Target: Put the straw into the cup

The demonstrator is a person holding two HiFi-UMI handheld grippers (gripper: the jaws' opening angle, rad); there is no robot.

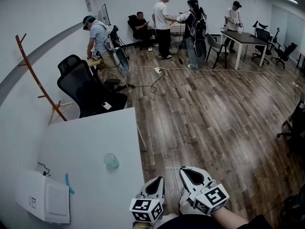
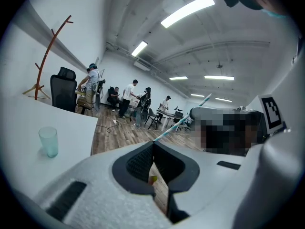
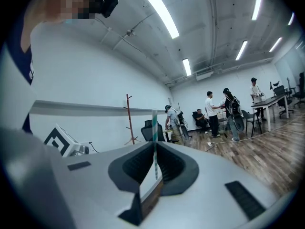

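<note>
A pale green translucent cup [image 1: 111, 161] stands upright on the white table [image 1: 86, 142], near its right edge; it also shows in the left gripper view [image 2: 48, 140]. The green-and-white striped straw [image 3: 154, 132] stands upright between the pads of my right gripper [image 3: 155, 144], which is shut on it. In the left gripper view the straw [image 2: 183, 119] slants up to the right. My left gripper [image 2: 153, 144] has its jaw tips together and holds nothing that I can make out. Both grippers, left [image 1: 156, 185] and right [image 1: 190, 171], sit low in the head view, right of the cup and off the table's edge.
A white box [image 1: 43, 197] with a cable lies on the table's near left corner. Black office chairs [image 1: 88, 92] and a wooden coat rack [image 1: 35, 80] stand beyond the table. Several people [image 1: 163, 23] are at the far end of the wood floor, where a cable [image 1: 152, 82] trails.
</note>
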